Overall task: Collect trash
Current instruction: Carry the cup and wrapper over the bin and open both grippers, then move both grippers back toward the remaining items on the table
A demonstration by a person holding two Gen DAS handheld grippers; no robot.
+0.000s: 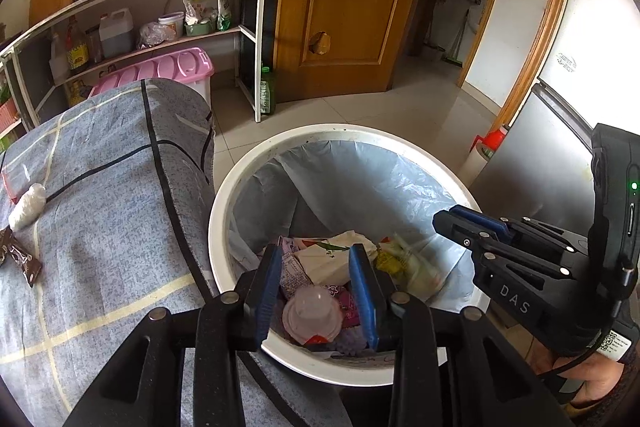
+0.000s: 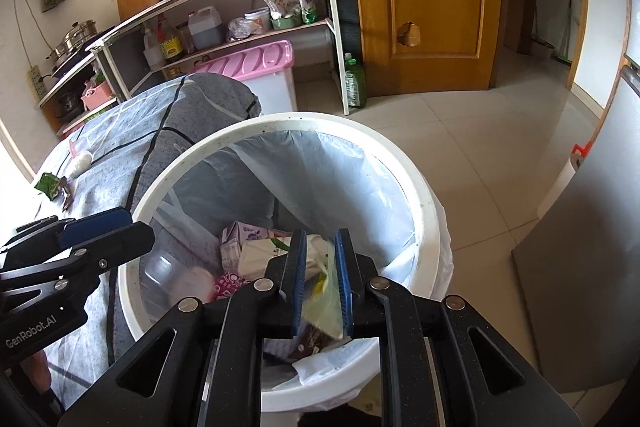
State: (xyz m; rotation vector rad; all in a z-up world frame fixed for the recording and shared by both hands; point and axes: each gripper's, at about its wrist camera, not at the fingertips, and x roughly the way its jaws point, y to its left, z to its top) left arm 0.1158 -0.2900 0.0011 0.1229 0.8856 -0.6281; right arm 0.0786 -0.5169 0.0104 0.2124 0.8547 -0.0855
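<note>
A white round bin (image 1: 224, 195) with a pale blue liner stands beside the cloth-covered table (image 1: 112, 227) and holds cartons and wrappers. My left gripper (image 1: 316, 251) hangs over its near rim, jaws apart; a clear plastic cup (image 1: 312, 311) lies below the gap, touching neither pad. My right gripper (image 2: 321, 235) is over the bin too, slightly open, with a yellow-green wrapper (image 2: 324, 291) loose between its pads. Seen from the left wrist, that wrapper (image 1: 404, 259) is under the right gripper (image 1: 444, 221). A white wad (image 1: 28, 205), a brown wrapper (image 1: 20, 259) and a green wrapper (image 2: 48, 185) lie on the table.
A shelf rack (image 1: 256, 27) with bottles and a kettle stands behind the table, a pink-lidded box (image 1: 176, 67) under it. A green bottle (image 1: 267, 91) stands on the tiled floor by the wooden door (image 1: 344, 7). A grey metal cabinet (image 1: 536, 163) flanks the bin on the right.
</note>
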